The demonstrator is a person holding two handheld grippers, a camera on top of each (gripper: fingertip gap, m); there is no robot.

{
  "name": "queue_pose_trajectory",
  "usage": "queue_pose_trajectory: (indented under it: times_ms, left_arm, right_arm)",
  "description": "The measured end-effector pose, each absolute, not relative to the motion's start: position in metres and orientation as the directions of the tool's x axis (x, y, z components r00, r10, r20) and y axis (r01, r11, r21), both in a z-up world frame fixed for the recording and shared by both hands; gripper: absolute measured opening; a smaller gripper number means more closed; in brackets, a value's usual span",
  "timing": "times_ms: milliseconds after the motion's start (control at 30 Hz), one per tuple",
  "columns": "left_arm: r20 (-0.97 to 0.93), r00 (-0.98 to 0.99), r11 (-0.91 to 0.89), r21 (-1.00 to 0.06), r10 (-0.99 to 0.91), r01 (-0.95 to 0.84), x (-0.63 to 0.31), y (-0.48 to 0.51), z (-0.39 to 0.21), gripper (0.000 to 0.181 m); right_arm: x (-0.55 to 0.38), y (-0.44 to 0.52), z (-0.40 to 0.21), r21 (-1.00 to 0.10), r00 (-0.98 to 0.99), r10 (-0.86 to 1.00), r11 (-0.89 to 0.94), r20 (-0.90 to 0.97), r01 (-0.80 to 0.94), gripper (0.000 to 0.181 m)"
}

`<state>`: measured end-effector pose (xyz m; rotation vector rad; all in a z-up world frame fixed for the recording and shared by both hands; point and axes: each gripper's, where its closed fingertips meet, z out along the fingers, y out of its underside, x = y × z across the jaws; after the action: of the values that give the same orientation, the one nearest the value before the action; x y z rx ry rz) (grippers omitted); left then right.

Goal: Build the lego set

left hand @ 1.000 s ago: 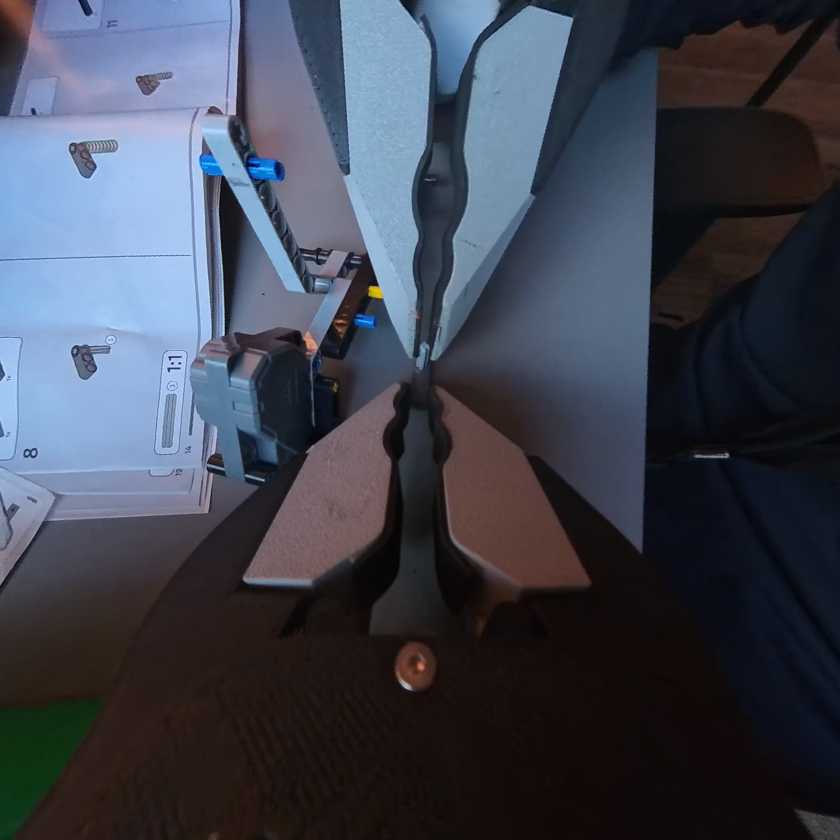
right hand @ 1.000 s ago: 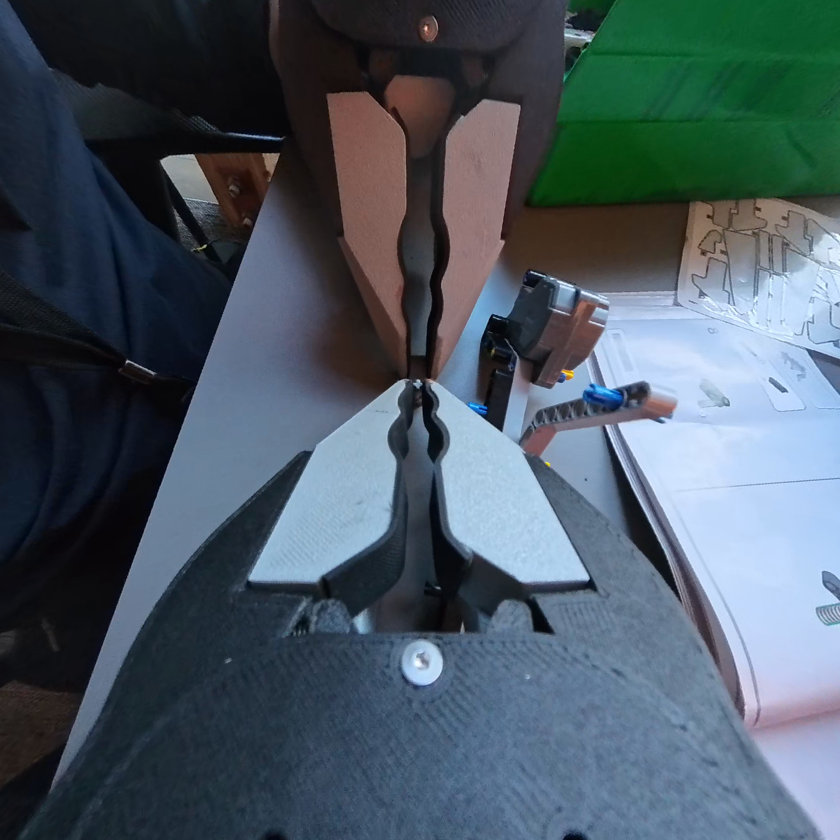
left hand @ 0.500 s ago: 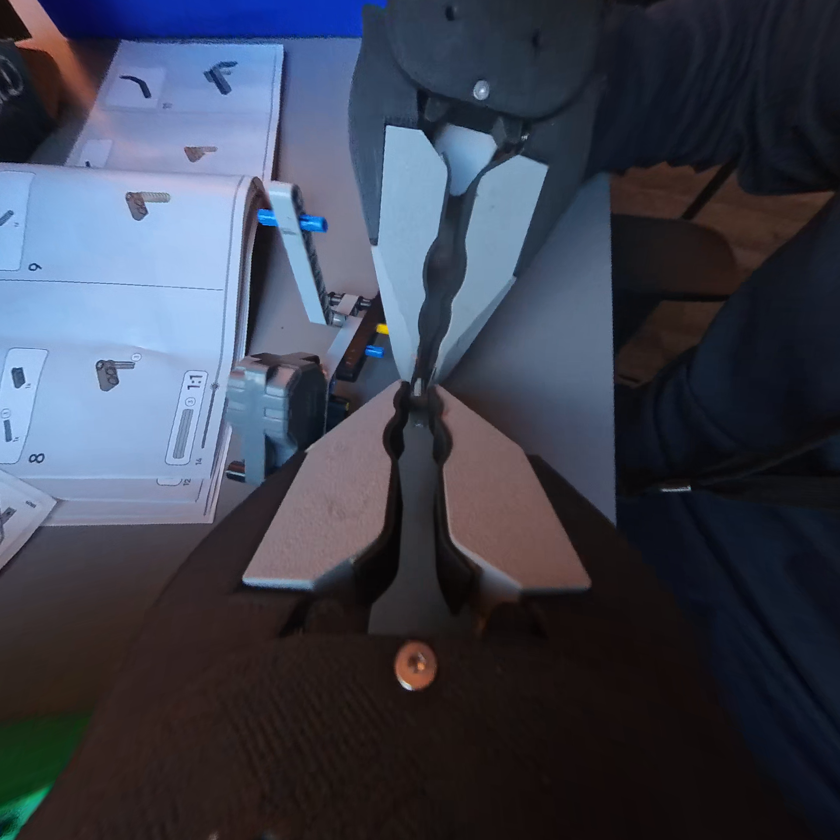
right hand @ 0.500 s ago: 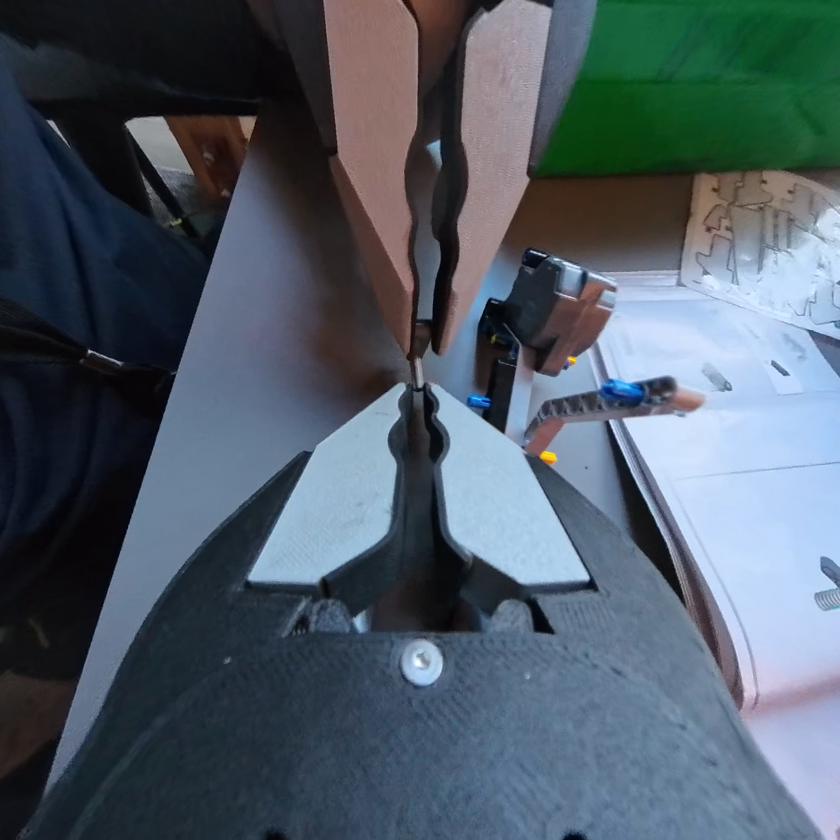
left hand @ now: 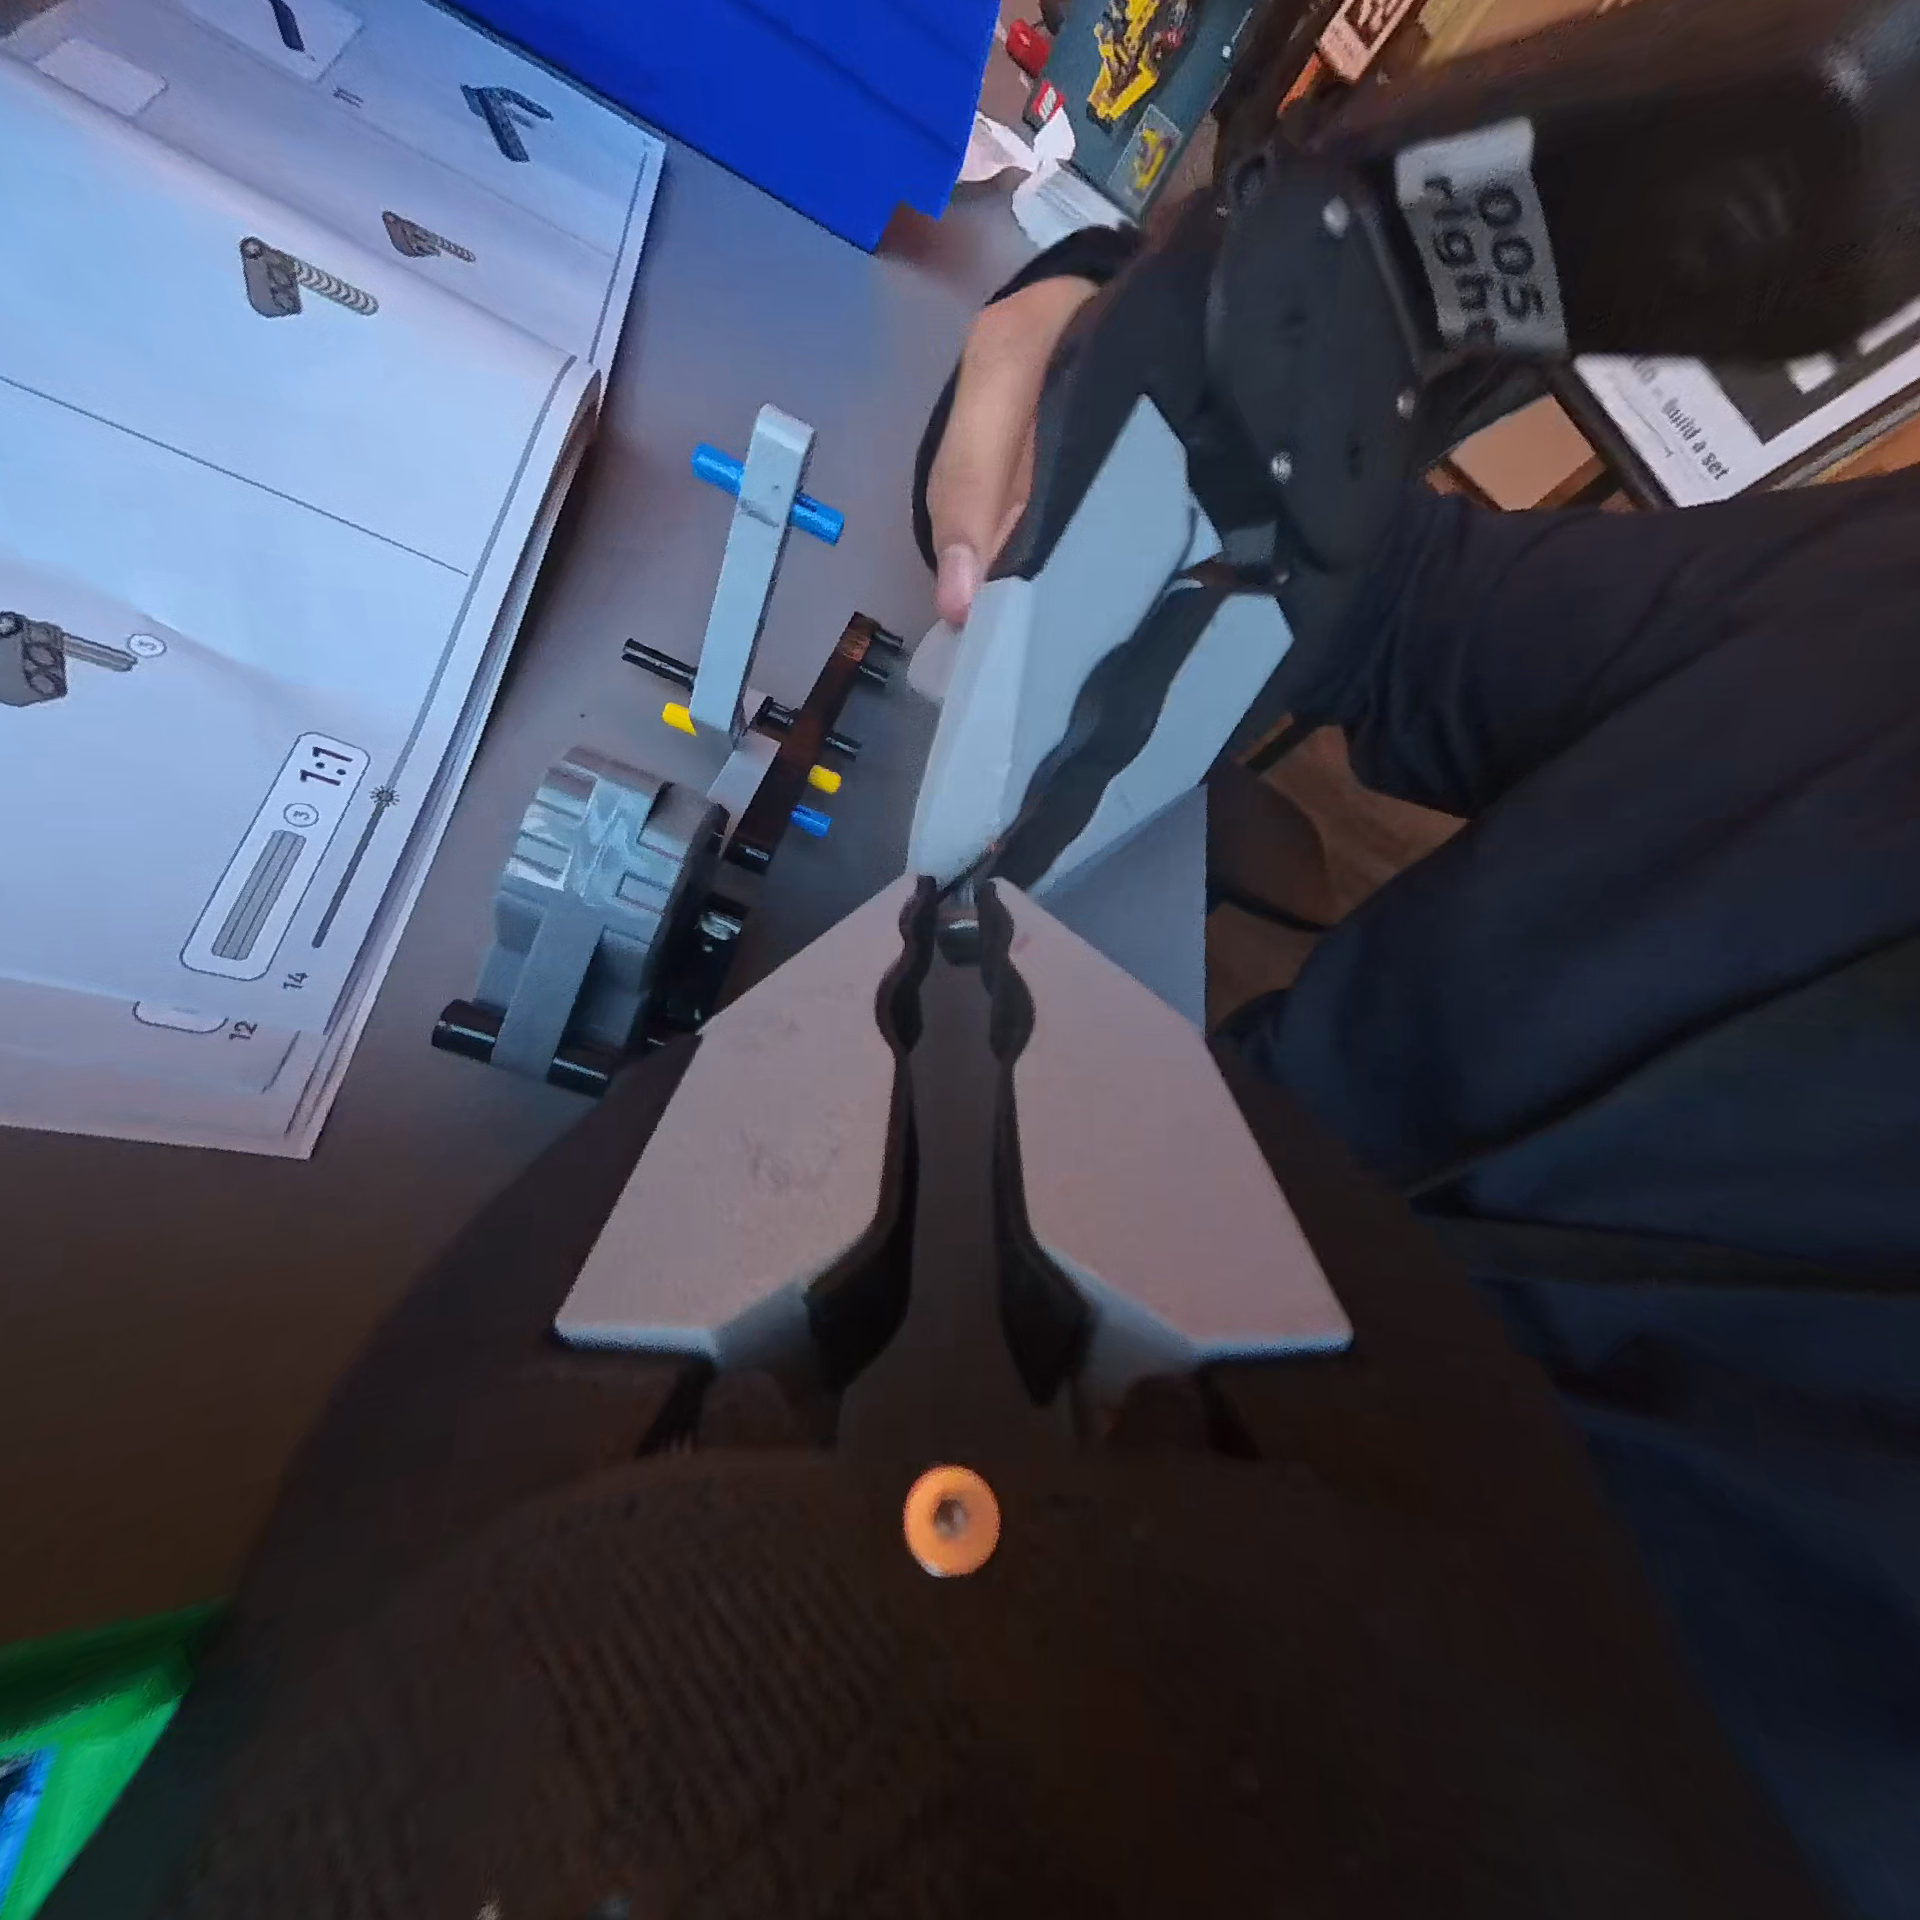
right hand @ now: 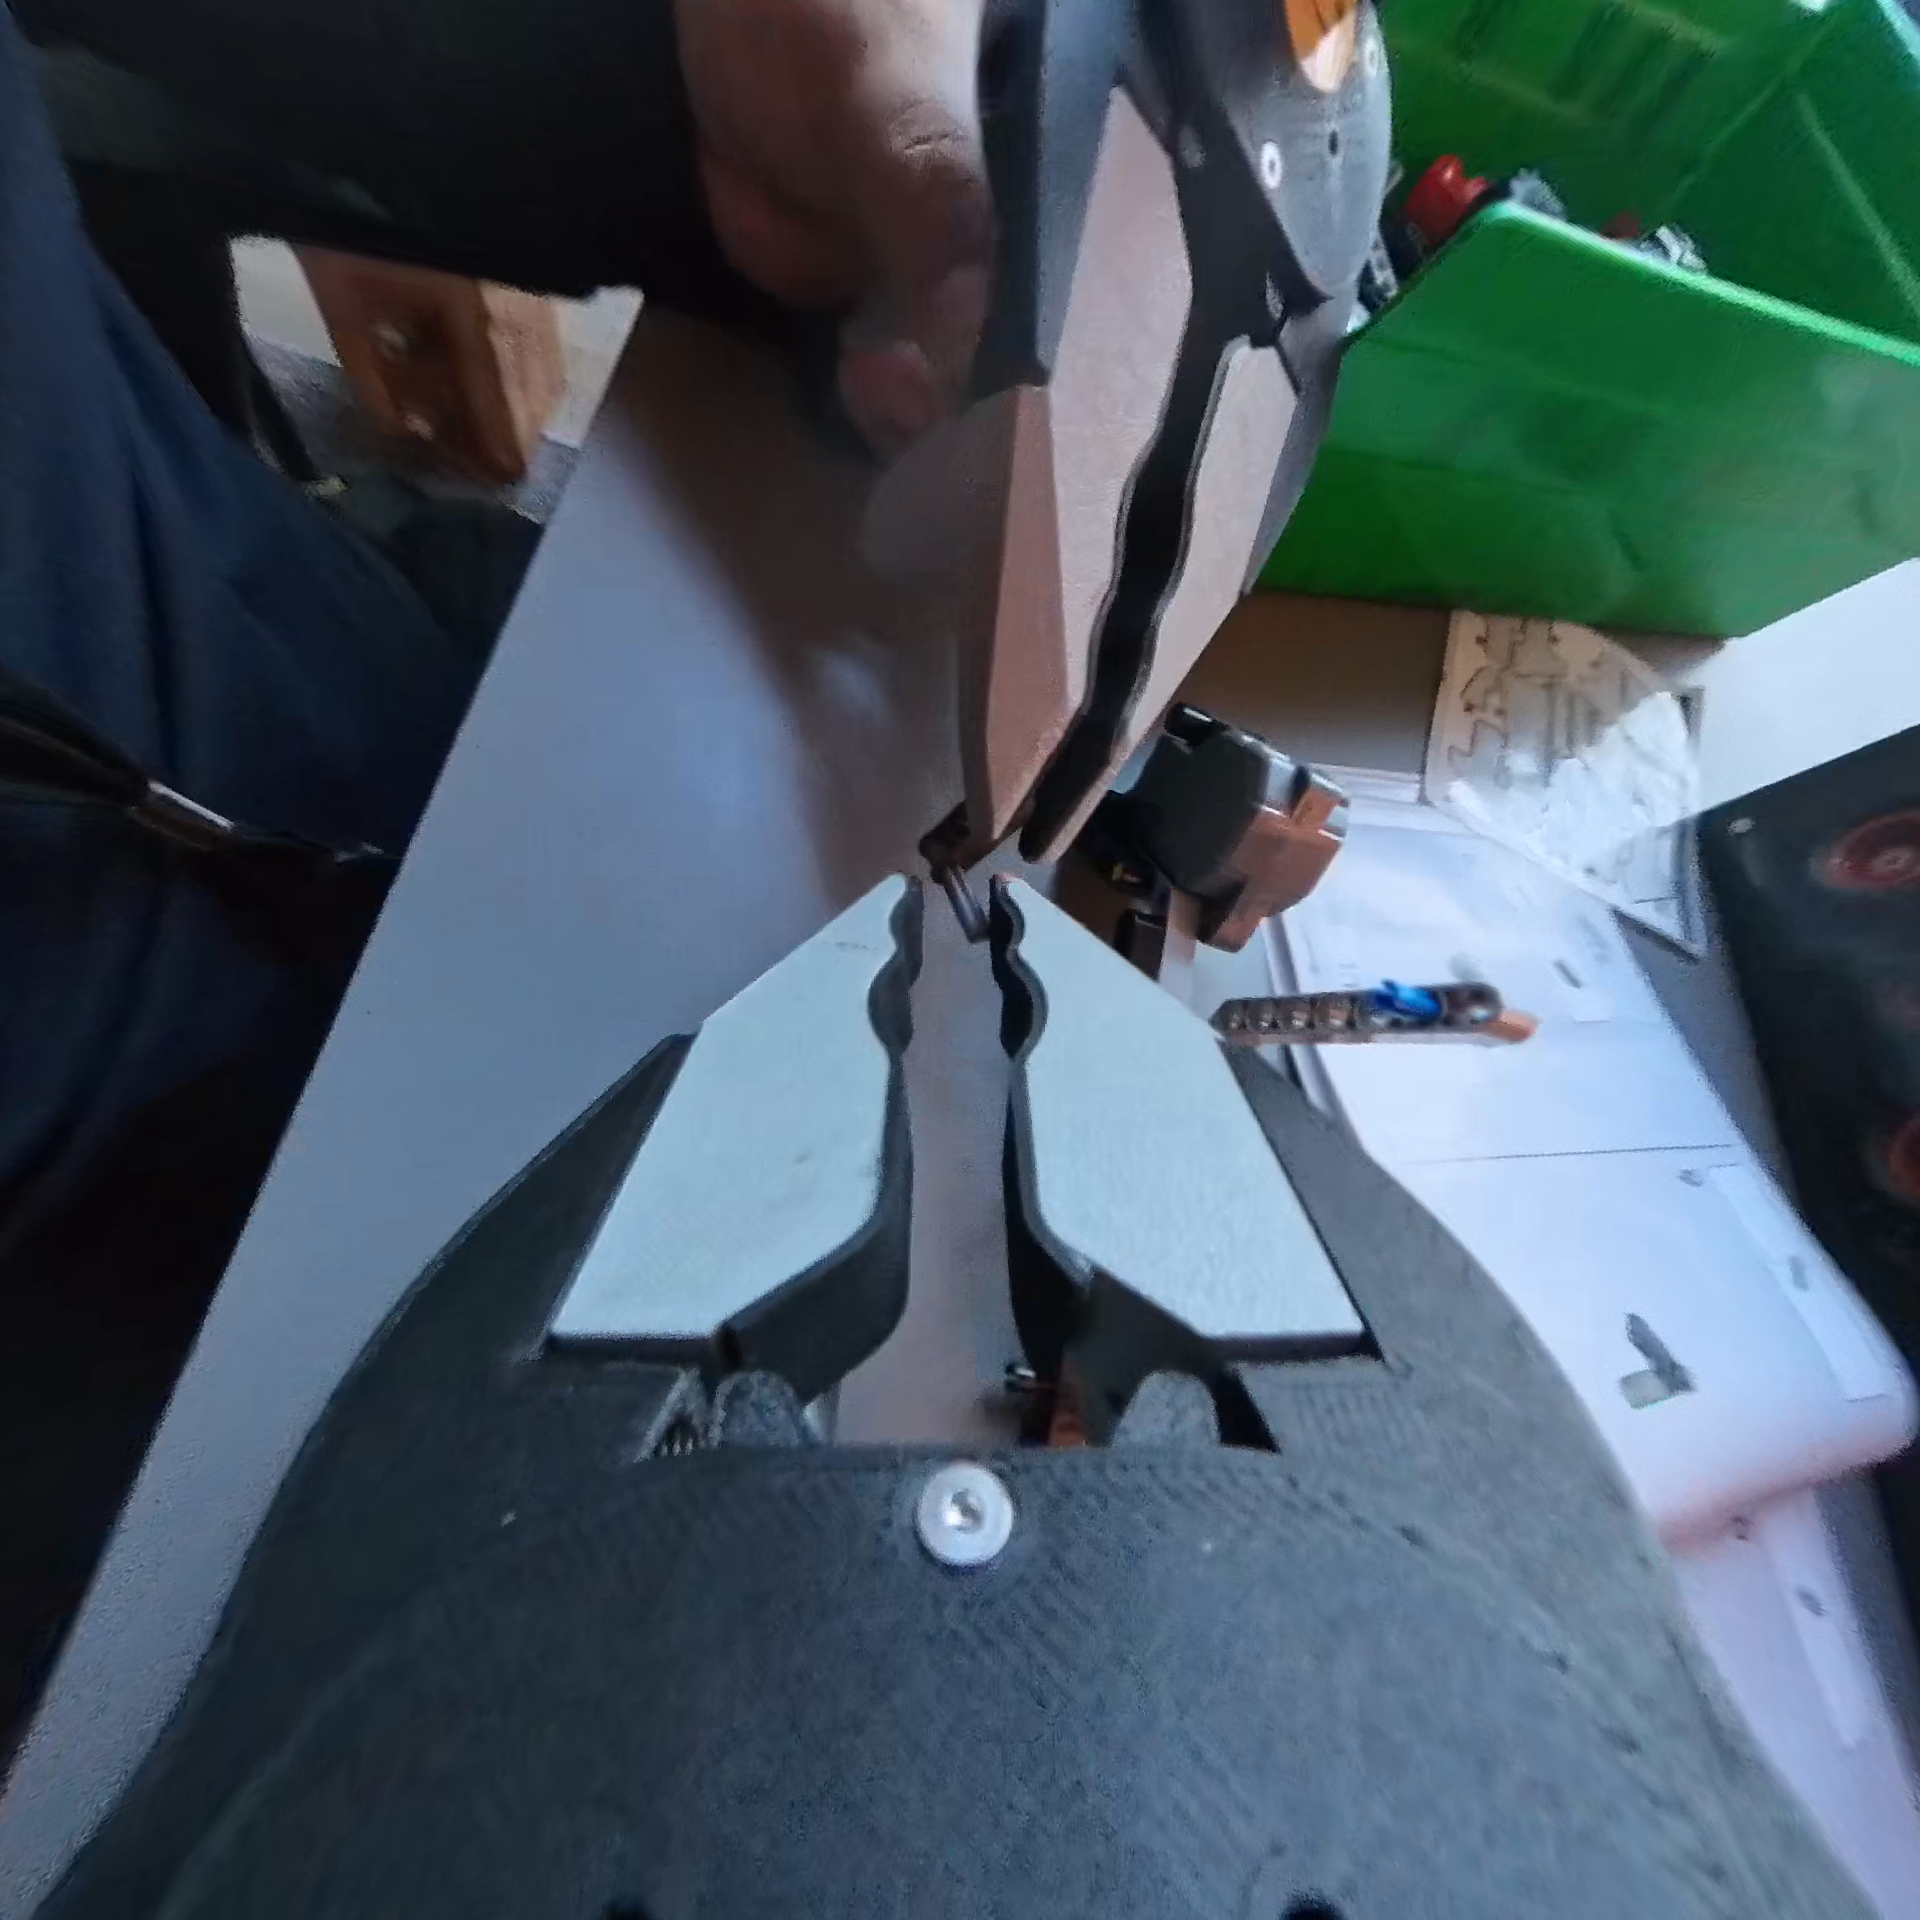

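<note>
The step in hand is a transfer or joining of one small dark pin [right hand: 961, 902] between the two grippers, above the grey table [right hand: 644, 790] near its front edge. The left gripper [left hand: 954, 899] has its jaws nearly together, clamped on the pin at the tips. The right gripper [right hand: 956, 883] has its jaws slightly apart, with the free end of the pin between them; whether they touch it is hard to tell through the blur.

The two grippers meet tip to tip, the left one angled steeply downward in the right wrist view. A hand [left hand: 987, 436] grips the right tool.

The partly built assembly [left hand: 665, 831], a grey motor block with a black beam and an upright grey beam, lies beside the instruction booklet [left hand: 260, 540], apart from both grippers.

The next move calls for a firm, aligned grip before the pin goes to the assembly.
</note>
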<state>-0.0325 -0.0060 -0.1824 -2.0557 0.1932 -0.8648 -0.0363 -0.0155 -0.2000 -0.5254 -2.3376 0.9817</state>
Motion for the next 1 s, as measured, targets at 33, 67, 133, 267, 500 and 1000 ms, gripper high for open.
queue_pose_trajectory:
  times_ms: [33, 67, 133, 267, 500, 1000]
  left_arm:
    - [0.525, 0.738, -0.612, -0.767, -0.424, 0.194, -0.032, -0.006, -0.182, 0.007]
    - [0.535, 0.733, -0.612, -0.763, -0.420, 0.207, -0.031, -0.005, -0.182, 0.006]
    - [0.535, 0.734, -0.596, -0.771, -0.418, 0.223, -0.033, -0.004, -0.179, 0.007]
    - [0.478, 0.760, -0.486, -0.839, -0.441, 0.246, -0.042, -0.006, -0.161, 0.000]
    - [0.480, 0.760, -0.474, -0.842, -0.438, 0.259, -0.042, -0.018, -0.157, 0.010]
    - [0.299, 0.817, -0.326, -0.934, -0.492, 0.146, -0.021, -0.007, -0.126, 0.005]
  right_arm:
    - [-0.037, -0.015, -0.200, -0.716, -0.764, 0.520, 0.689, 0.382, 0.111, 0.006]
    - [-0.036, -0.015, -0.200, -0.697, -0.758, 0.501, 0.712, 0.419, 0.085, 0.005]
    - [-0.035, -0.016, -0.200, -0.706, -0.763, 0.506, 0.702, 0.402, 0.093, 0.003]
    - [-0.035, -0.011, -0.190, -0.811, -0.785, 0.585, 0.550, 0.202, 0.201, 0.002]
    - [-0.037, -0.014, -0.157, -0.912, -0.771, 0.616, 0.391, 0.159, 0.124, 0.002]
    - [-0.035, -0.014, -0.123, -0.937, -0.709, 0.635, 0.332, 0.305, -0.106, 0.002]
